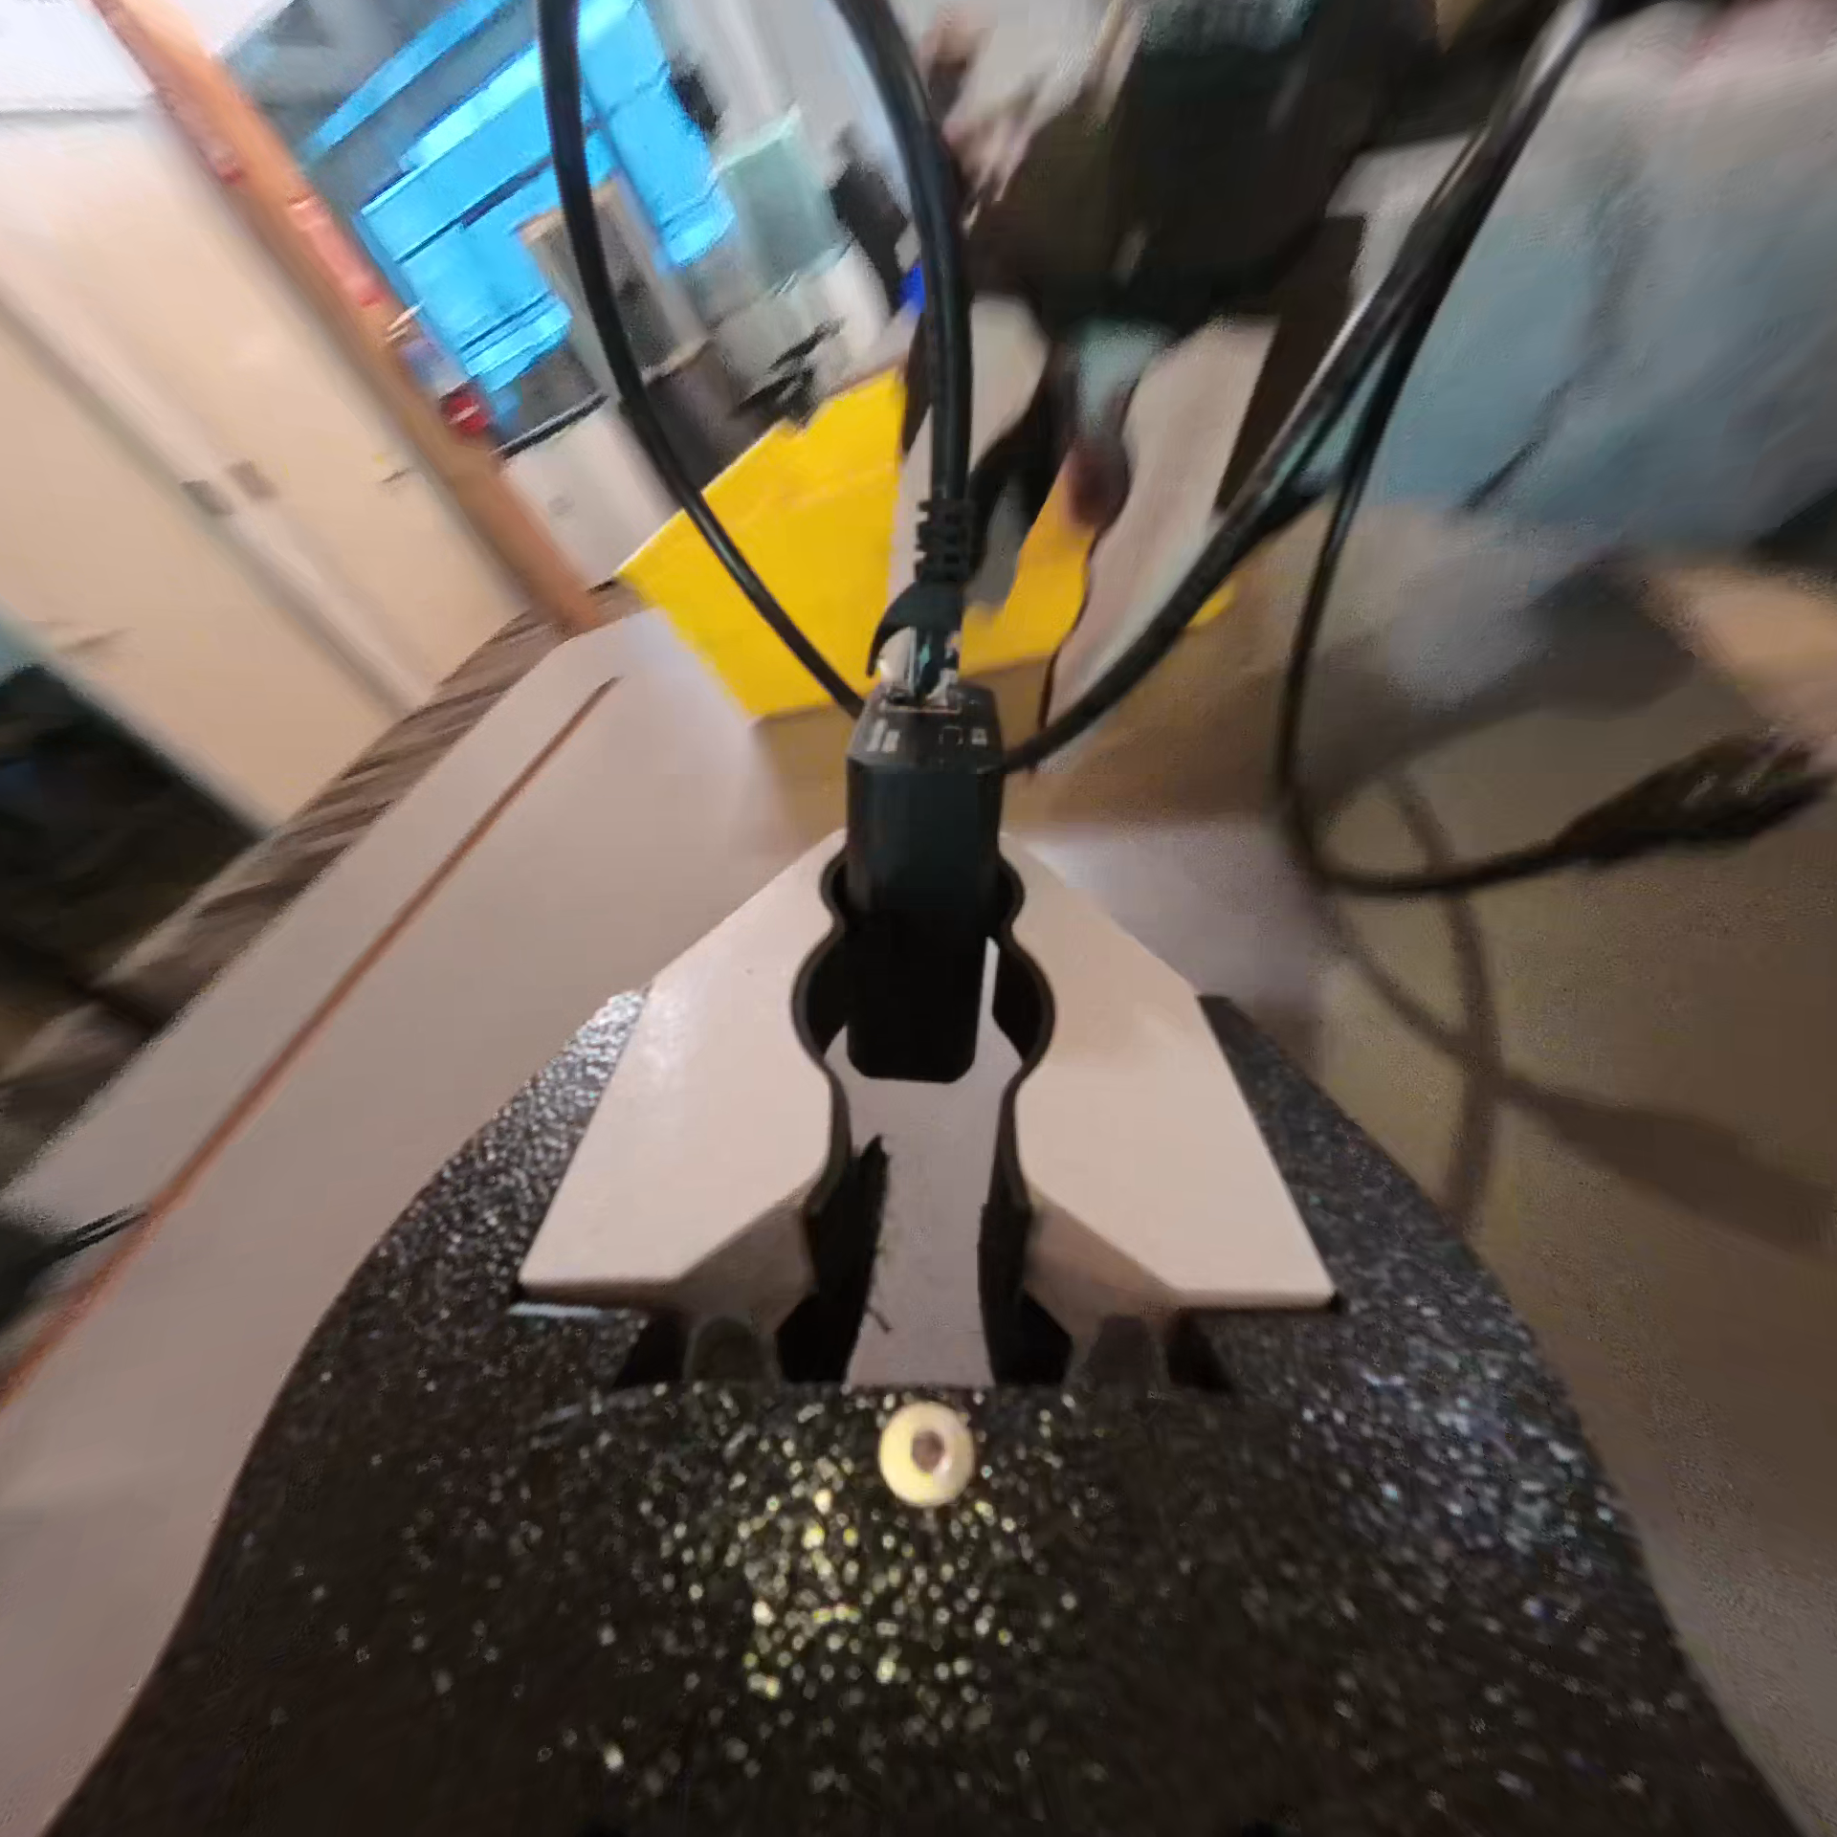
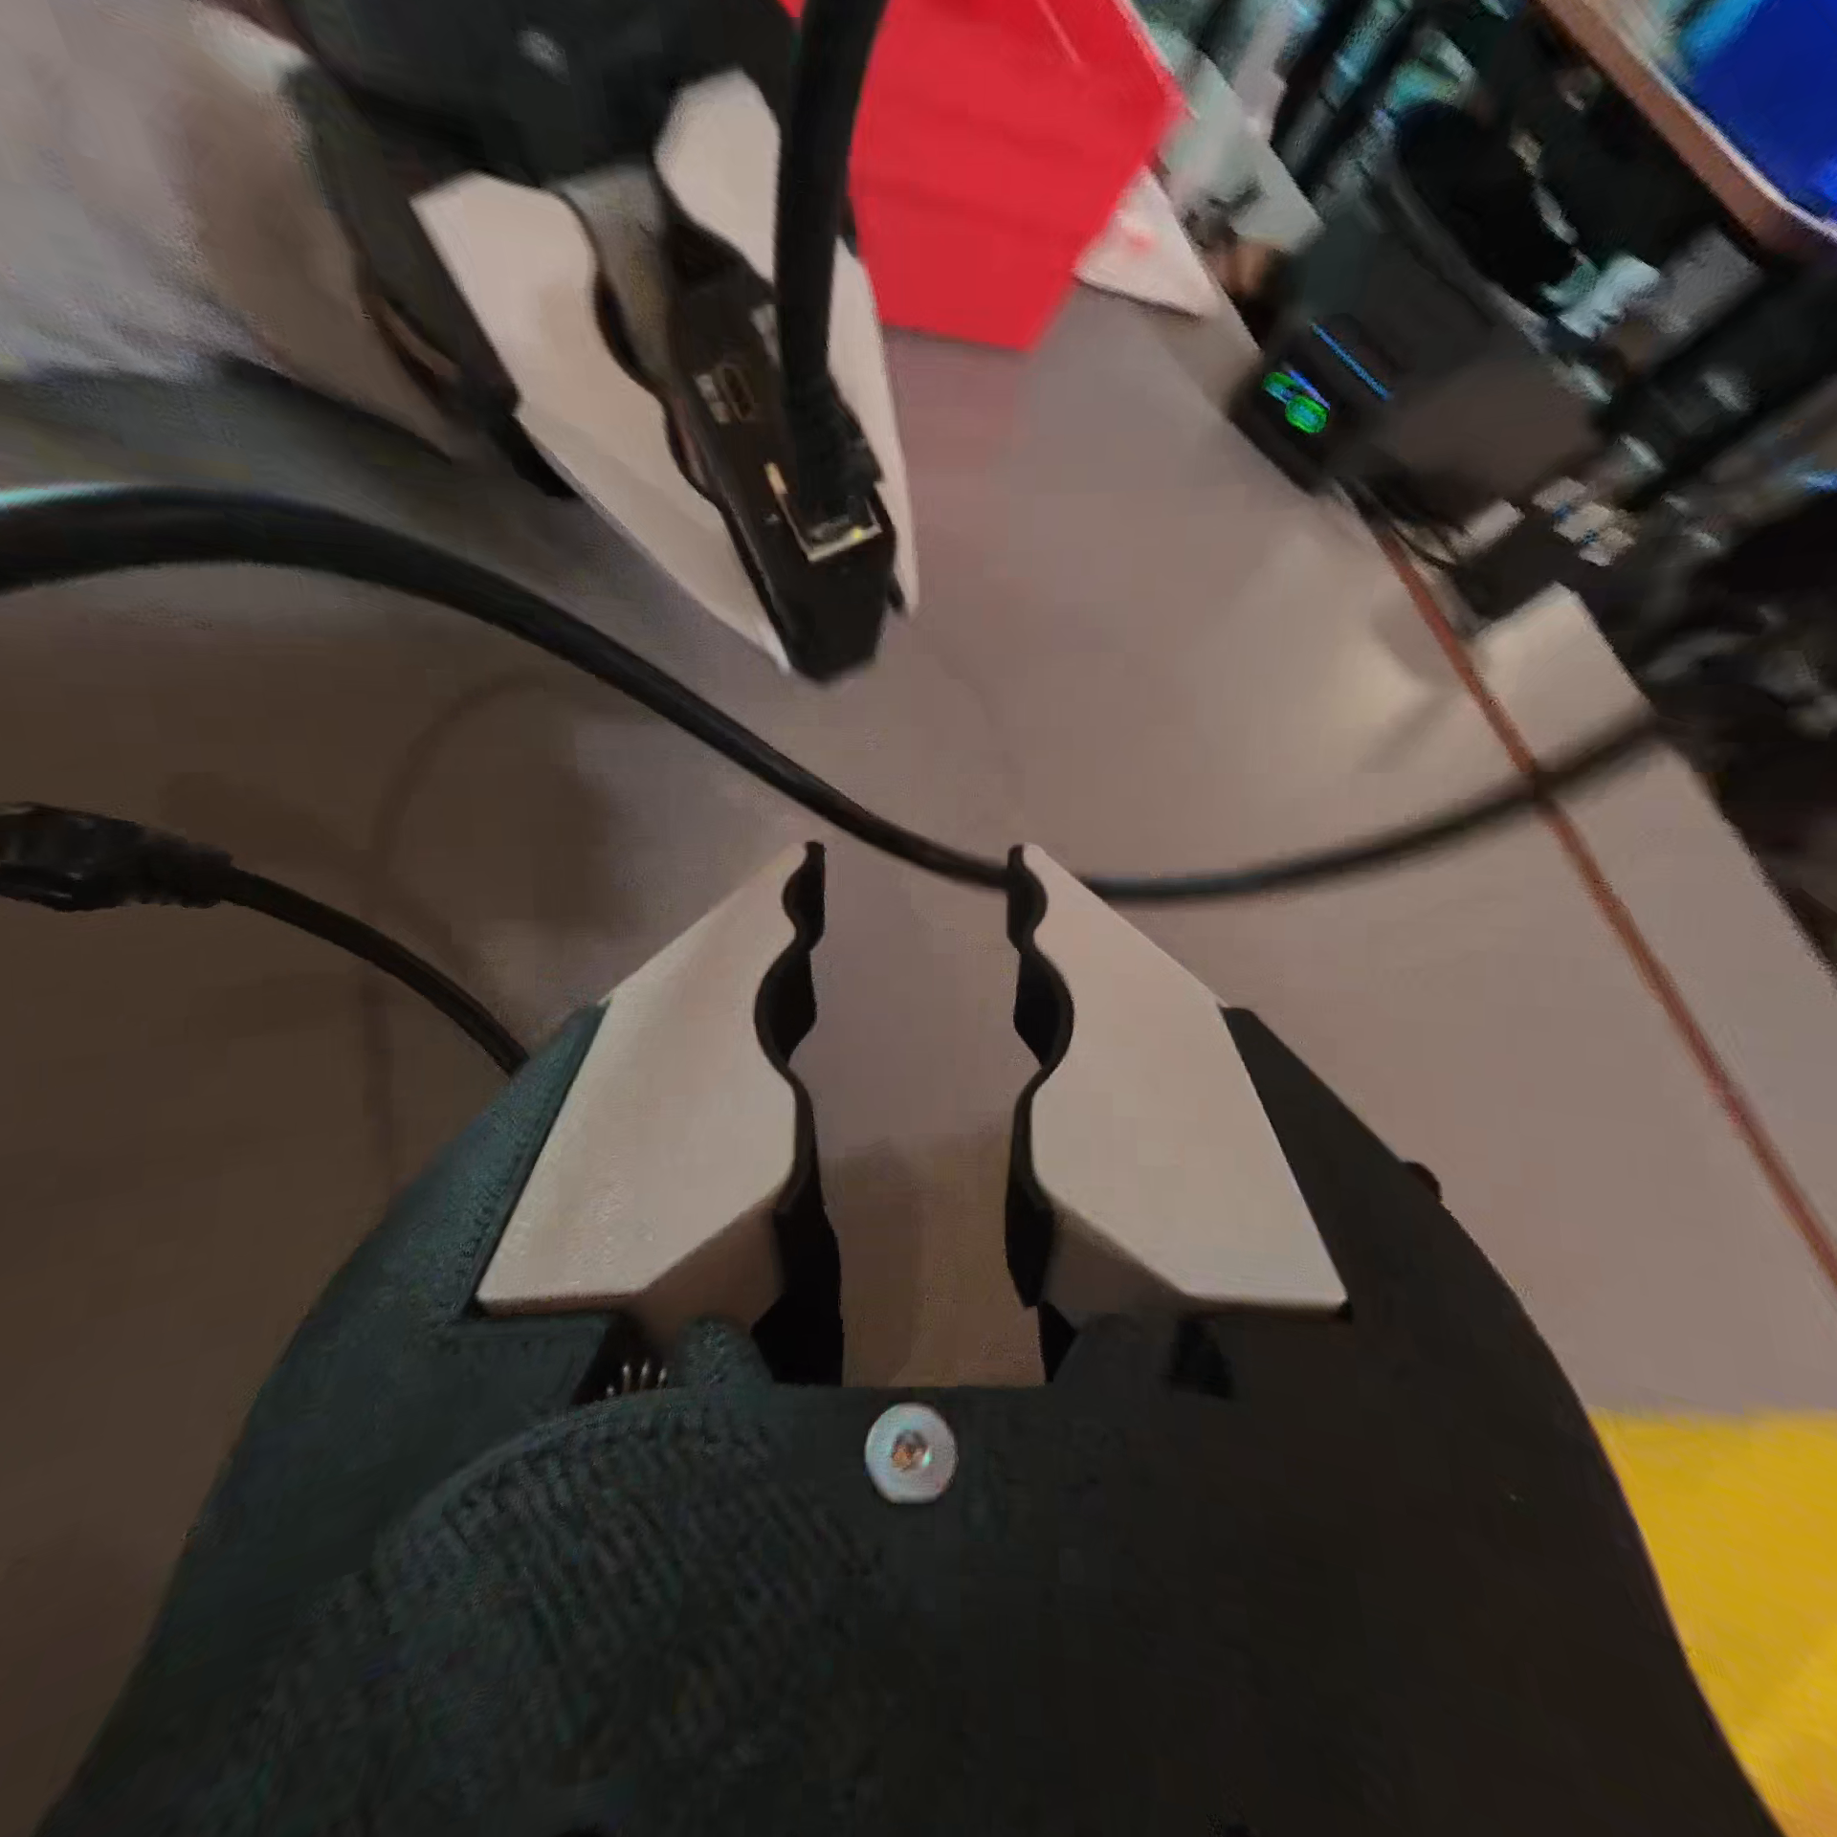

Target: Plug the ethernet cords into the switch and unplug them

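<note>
Beige tabletop (image 1: pixel 417 994) is seen beneath both tools, with one yellow bin (image 1: pixel 795 567) at its far edge and one red box (image 2: pixel 984 179) in the right wrist view. The left gripper (image 1: pixel 919 875) is clamped on one small black switch (image 1: pixel 919 895), which is held above the table with its long axis running forward along the fingers and its port end pointed away from the camera. One black ethernet cord (image 1: pixel 944 398) is plugged into that end, its connector (image 1: pixel 929 616) standing in line with the switch and its cable rising out of the top of the frame. A second loose cord (image 2: pixel 596 636) is draped across the table just ahead of the right gripper (image 2: pixel 915 875), whose jaws are parted and hold nothing. One more plug end (image 2: pixel 89 855) is lying at the left.
</note>
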